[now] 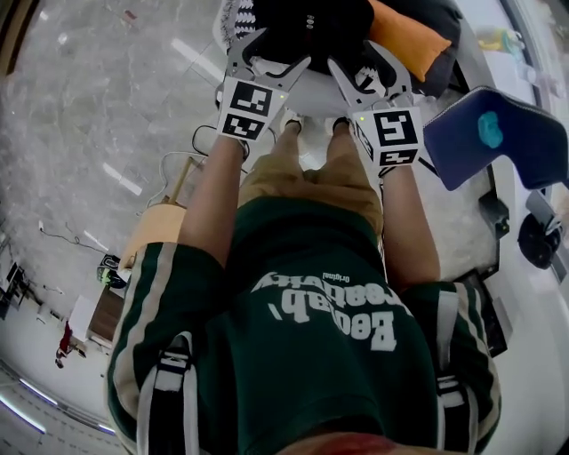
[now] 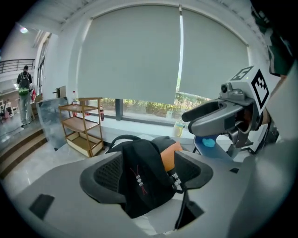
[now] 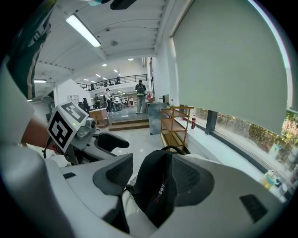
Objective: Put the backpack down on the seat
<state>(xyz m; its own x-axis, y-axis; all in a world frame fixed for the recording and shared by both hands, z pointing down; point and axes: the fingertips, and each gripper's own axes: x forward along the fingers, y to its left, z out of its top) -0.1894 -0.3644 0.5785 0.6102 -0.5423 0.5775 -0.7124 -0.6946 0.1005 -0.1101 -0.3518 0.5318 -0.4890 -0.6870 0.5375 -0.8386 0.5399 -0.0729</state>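
- Evidently mid-lowering, near the end: black and orange backpack point(image 1: 311, 22) at 12 o'clock in the head view, seemingly on or just over the pale seat point(image 1: 300, 96). Cannot tell whether resting with full weight.
- At the left gripper point(image 2: 147, 173): clenched on a black strap point(image 2: 139, 181) that fills the gap between the pads.
- At the right gripper point(image 3: 152, 175): likewise grasping the other black strap, pressed against the 3 o'clock pad.
- Next, as a judgement: settle the load squarely on the seat and check for tipping toward 6 o'clock. Then ease both sets of jaws apart and draw back toward 6 o'clock without dragging the straps along.
- Worth minding: a blue chair point(image 1: 498, 133) at 2 o'clock, near the right gripper.
- For writing: large white print on the green shirt point(image 1: 320, 373) at 6 o'clock, upside down to the camera. Only the small word "original" readable with any confidence.
- On the cubes point(image 1: 246, 108): square black-and-white markers, patterns only, no letters.
- On the strap: small white round marks over red stitching, too small to read.
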